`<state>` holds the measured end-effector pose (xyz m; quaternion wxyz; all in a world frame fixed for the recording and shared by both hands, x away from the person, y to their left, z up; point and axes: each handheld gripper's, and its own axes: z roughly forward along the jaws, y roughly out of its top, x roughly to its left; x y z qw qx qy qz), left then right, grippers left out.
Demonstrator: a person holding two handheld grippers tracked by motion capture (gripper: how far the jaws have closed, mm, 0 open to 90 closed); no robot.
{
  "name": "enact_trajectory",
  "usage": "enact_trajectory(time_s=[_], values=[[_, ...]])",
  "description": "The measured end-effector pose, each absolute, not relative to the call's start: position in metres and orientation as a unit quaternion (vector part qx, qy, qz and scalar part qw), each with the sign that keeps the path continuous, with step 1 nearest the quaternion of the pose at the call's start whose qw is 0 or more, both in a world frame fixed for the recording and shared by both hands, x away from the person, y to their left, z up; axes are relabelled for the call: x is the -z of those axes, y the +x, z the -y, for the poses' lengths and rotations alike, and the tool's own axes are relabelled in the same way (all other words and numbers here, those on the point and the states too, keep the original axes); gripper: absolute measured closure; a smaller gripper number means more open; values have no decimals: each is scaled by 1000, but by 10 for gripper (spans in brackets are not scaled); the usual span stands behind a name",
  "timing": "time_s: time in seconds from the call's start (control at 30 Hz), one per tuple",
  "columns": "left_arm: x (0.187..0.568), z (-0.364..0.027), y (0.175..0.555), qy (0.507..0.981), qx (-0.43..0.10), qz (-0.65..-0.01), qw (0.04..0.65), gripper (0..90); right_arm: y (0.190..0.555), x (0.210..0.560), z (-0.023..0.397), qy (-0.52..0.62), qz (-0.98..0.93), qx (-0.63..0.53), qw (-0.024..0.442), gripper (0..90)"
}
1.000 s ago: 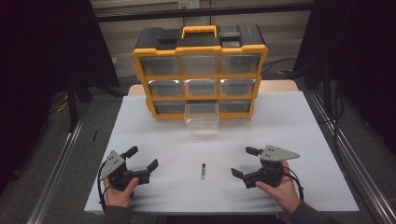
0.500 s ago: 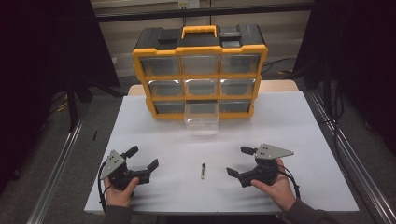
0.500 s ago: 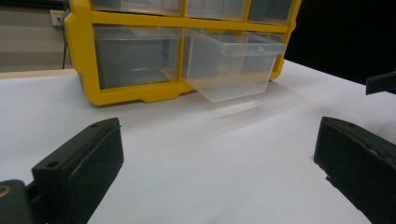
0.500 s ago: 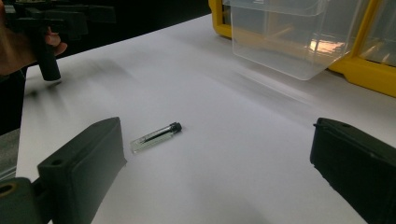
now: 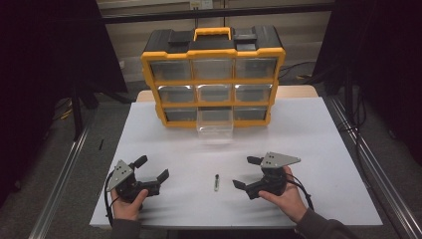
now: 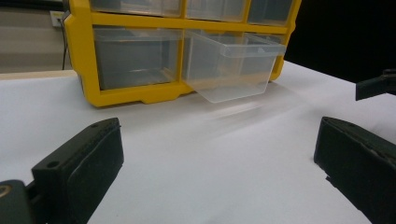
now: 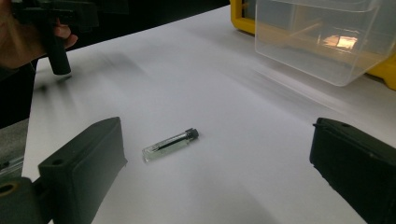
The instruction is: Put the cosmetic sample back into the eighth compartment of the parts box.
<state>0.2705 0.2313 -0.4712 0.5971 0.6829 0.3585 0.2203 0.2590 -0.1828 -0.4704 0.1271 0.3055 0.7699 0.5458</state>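
A small clear vial with a black cap (image 5: pixel 216 182) lies on the white table between my two grippers. In the right gripper view the vial (image 7: pixel 170 144) lies just ahead of the wide-apart jaws, nearer the left one. My right gripper (image 5: pixel 245 172) is open, a short way right of the vial, with nothing between its jaws. My left gripper (image 5: pixel 153 168) is open and empty, farther off to the vial's left. A yellow drawer cabinet (image 5: pixel 214 74) stands at the back, with its bottom middle clear drawer (image 5: pixel 215 127) pulled out.
The white table top (image 5: pixel 318 144) ends close in front of both hands. Metal rails (image 5: pixel 64 174) run along both sides below the table. The pulled-out drawer (image 6: pixel 233 65) looks empty and overhangs the table ahead of my left gripper (image 6: pixel 215 182).
My right gripper has moved left, closer to the vial. The left gripper, the vial and the drawer have stayed where they were.
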Motion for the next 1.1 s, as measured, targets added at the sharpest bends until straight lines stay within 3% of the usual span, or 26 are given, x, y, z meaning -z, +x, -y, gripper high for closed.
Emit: enact_trajectory(time_s=[1.1], values=[[471,-231,272,685,-222,-359,594,14,278,474,146,293,-805,-508,94,25]])
